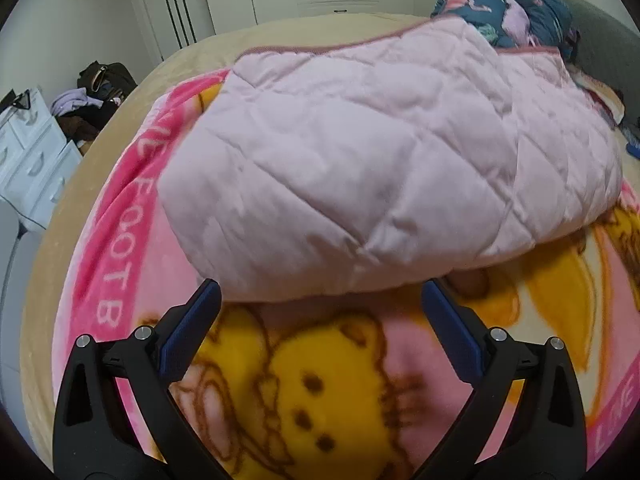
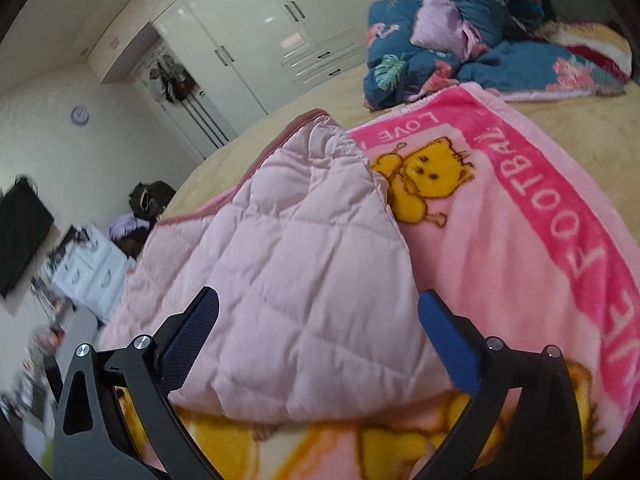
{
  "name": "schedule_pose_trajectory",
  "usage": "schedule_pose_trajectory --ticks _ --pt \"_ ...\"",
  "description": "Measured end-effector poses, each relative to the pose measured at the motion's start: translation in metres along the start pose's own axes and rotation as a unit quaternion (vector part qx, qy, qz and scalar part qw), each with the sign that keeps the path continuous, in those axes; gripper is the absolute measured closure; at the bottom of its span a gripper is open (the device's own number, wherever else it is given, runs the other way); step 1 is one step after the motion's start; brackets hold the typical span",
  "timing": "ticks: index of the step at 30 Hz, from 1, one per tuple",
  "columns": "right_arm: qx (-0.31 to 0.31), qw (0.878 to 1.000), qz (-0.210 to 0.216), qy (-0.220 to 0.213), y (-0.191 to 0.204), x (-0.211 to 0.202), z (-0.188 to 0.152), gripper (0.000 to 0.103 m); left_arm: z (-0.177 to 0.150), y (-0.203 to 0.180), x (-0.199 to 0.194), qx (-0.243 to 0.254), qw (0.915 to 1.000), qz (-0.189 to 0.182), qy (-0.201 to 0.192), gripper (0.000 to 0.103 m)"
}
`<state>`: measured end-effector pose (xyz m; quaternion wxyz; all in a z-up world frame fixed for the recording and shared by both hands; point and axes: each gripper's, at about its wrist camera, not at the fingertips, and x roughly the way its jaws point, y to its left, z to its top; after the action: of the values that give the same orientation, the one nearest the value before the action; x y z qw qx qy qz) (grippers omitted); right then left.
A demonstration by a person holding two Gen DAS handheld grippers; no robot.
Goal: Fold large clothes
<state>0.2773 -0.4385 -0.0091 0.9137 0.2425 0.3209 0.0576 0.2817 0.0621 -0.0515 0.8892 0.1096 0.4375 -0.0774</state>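
Observation:
A pale pink quilted blanket (image 1: 380,160) lies folded over in a thick bundle on a pink cartoon fleece blanket (image 1: 320,380) spread on the bed. My left gripper (image 1: 322,294) is open, its blue pads at the quilt's near folded edge, holding nothing. In the right wrist view the quilt (image 2: 288,280) lies over the fleece blanket (image 2: 520,220). My right gripper (image 2: 318,306) is open, its pads astride the quilt's near edge without clamping it.
A heap of dark blue floral bedding (image 2: 460,40) sits at the bed's far end. White wardrobes (image 2: 248,40) line the far wall. A white drawer unit (image 1: 28,156) and a pile of clothes (image 1: 92,100) stand left of the beige bed (image 1: 192,56).

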Motion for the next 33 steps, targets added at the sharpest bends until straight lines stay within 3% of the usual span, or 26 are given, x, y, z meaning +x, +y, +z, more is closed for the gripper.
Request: schedule_pose_trajectory --ticks 6,15,24,26,28,33 --pt "-0.071 0.997 -0.04 0.005 0.008 -0.004 -0.023 0.004 -0.013 0.001 0.015 -0.02 0.9995 -0.01 0.023 0.009" --pt "-0.076 0.995 -0.068 0.022 -0.003 0.018 -0.035 0.004 -0.023 0.022 0.035 -0.075 0.9961 -0.027 0.039 0.009" --pt "-0.091 0.993 -0.07 0.031 -0.007 0.041 -0.033 0.004 -0.009 0.026 0.05 -0.074 0.9962 -0.026 0.039 0.009" --pt "-0.089 0.994 -0.06 0.031 -0.008 0.043 -0.034 0.021 -0.006 0.025 0.054 -0.07 0.9964 -0.026 0.04 0.009" --pt "-0.088 0.994 -0.063 0.027 -0.008 0.044 -0.035 0.046 -0.002 0.023 0.058 -0.067 0.9966 -0.024 0.042 0.009" --pt "-0.092 0.995 -0.047 0.002 -0.002 0.034 -0.026 0.086 0.014 0.03 0.06 -0.082 0.9956 -0.029 0.036 0.009"
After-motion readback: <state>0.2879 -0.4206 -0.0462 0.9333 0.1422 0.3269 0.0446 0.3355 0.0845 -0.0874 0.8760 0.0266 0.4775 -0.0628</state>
